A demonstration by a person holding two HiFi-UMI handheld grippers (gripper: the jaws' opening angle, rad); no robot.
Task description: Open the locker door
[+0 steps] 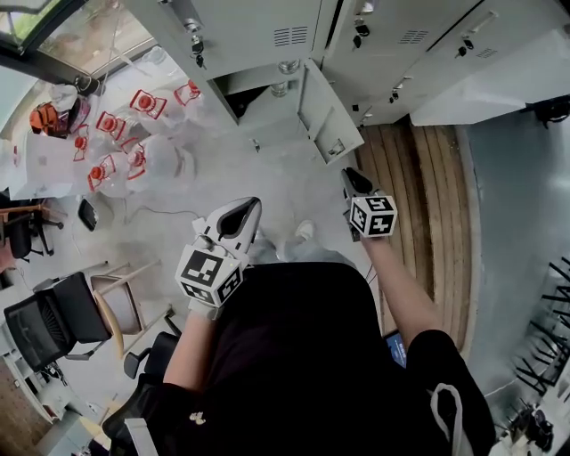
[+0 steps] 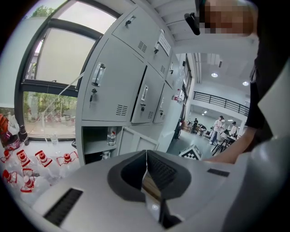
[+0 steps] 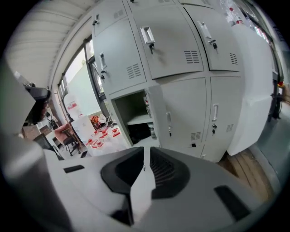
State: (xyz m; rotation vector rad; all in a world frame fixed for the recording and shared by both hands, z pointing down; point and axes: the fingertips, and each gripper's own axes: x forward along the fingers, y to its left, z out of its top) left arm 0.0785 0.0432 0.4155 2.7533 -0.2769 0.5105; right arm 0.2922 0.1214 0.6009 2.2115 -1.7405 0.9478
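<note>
A bank of grey lockers (image 1: 267, 27) runs along the top of the head view. One lower locker stands open, its door (image 1: 325, 111) swung out toward me beside the dark compartment (image 1: 254, 89). The left gripper view shows the open compartment (image 2: 97, 140) with a water bottle (image 2: 111, 137) on its shelf and the door (image 2: 136, 138) next to it. In the right gripper view the open door (image 3: 174, 113) is ahead. My left gripper (image 1: 245, 207) is shut and empty, well back from the locker. My right gripper (image 1: 349, 174) is shut on nothing, short of the door's edge.
Several clear water jugs with red caps (image 1: 116, 134) crowd the floor to the left of the locker. Chairs (image 1: 53, 321) stand at the lower left. A wooden floor strip (image 1: 436, 205) lies right of the door, below a white cabinet (image 1: 499, 80). Distant people (image 2: 219, 127) stand in the hall.
</note>
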